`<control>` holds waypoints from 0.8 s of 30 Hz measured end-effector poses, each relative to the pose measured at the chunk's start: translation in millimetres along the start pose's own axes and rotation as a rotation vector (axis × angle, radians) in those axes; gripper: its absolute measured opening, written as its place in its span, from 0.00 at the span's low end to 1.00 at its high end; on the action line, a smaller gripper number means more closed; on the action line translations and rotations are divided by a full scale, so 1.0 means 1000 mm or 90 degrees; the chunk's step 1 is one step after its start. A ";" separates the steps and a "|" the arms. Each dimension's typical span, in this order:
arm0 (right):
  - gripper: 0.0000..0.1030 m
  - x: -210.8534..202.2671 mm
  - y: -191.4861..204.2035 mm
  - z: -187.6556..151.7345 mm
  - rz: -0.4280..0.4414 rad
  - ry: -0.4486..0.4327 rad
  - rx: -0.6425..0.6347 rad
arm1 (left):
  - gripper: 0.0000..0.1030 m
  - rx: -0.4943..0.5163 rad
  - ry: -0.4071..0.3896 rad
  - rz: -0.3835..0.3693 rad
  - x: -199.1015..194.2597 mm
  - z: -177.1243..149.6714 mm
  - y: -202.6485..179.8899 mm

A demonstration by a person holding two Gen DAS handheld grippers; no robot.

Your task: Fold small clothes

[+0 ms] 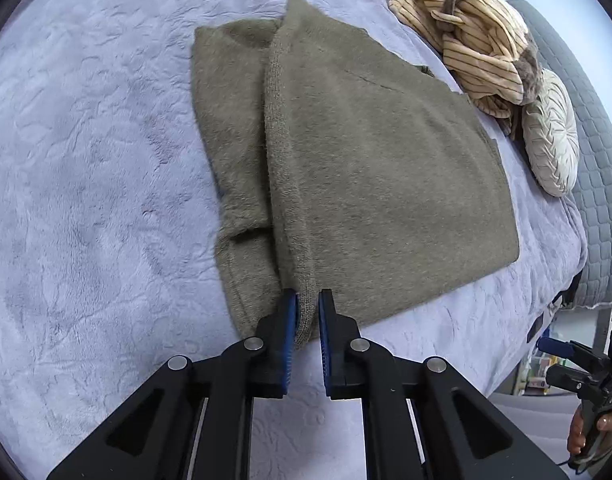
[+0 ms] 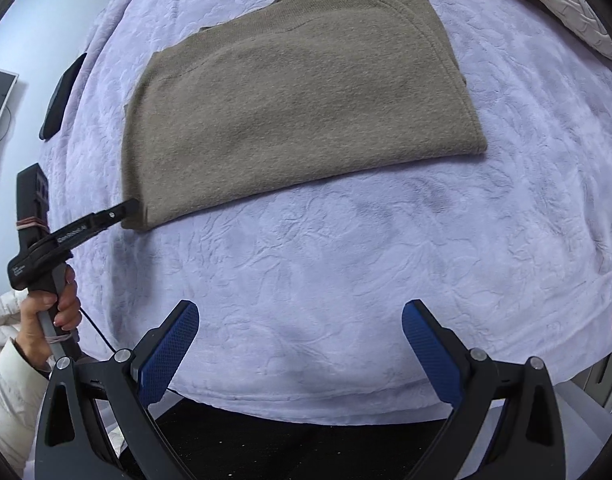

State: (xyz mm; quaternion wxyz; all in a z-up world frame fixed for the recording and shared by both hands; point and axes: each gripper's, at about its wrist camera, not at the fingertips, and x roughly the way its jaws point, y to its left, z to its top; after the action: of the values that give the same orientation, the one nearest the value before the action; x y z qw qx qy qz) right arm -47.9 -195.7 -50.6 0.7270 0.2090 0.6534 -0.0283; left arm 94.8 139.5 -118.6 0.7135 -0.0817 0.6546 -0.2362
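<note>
An olive-brown fleece garment (image 1: 386, 160) lies partly folded on the lavender blanket (image 1: 85, 200); a narrower layer shows under its left side. My left gripper (image 1: 308, 300) is shut on the garment's ribbed edge at its near corner, which stands pinched between the blue pads. The right wrist view shows the same garment (image 2: 297, 112) flat on the bed, with the left gripper (image 2: 125, 208) at its lower-left corner, held by a hand in a white sleeve. My right gripper (image 2: 299, 312) stands open over bare blanket (image 2: 346, 260), well short of the garment, with nothing between its fingers.
A heap of beige striped clothes (image 1: 474, 32) and a round cream cushion (image 1: 552, 136) lie beyond the garment, by a grey quilted surface (image 1: 598, 160). A dark flat object (image 2: 61, 100) rests at the bed's left side. The bed's front edge (image 2: 306, 412) runs just under my right gripper.
</note>
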 end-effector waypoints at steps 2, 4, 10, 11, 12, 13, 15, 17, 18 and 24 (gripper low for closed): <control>0.99 0.000 0.007 0.002 0.003 0.001 -0.011 | 0.07 -0.003 -0.005 0.004 -0.002 -0.004 0.005; 0.99 -0.001 0.014 0.004 0.003 0.001 -0.033 | 0.07 -0.008 -0.009 0.022 -0.002 -0.009 0.010; 0.99 0.003 0.019 0.010 -0.004 0.042 -0.089 | 0.07 -0.046 -0.021 0.020 0.002 -0.026 0.020; 0.99 0.003 0.018 0.012 -0.004 0.047 -0.091 | 0.07 -0.048 -0.023 0.022 0.003 -0.028 0.020; 0.99 0.004 0.017 0.014 -0.003 0.050 -0.090 | 0.07 -0.048 -0.027 0.026 0.003 -0.029 0.019; 0.99 0.004 0.015 0.015 -0.001 0.055 -0.086 | 0.07 -0.046 -0.029 0.029 0.003 -0.030 0.018; 0.99 0.004 0.011 0.018 -0.002 0.058 -0.082 | 0.07 -0.048 -0.033 0.034 0.002 -0.033 0.017; 0.99 0.003 0.007 0.021 -0.004 0.062 -0.078 | 0.07 -0.058 -0.042 0.043 -0.002 -0.035 0.017; 0.99 0.002 0.004 0.022 -0.005 0.063 -0.073 | 0.07 -0.069 -0.051 0.052 -0.005 -0.035 0.016; 0.99 0.000 -0.011 0.028 -0.003 0.058 -0.040 | 0.07 -0.107 -0.058 0.089 -0.016 -0.037 0.006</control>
State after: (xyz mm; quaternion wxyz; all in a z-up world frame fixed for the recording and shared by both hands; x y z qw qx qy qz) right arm -25.4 -215.4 -51.9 0.7026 0.1856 0.6869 0.0003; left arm 59.3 158.7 -112.0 0.7479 -0.1063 0.6430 -0.1261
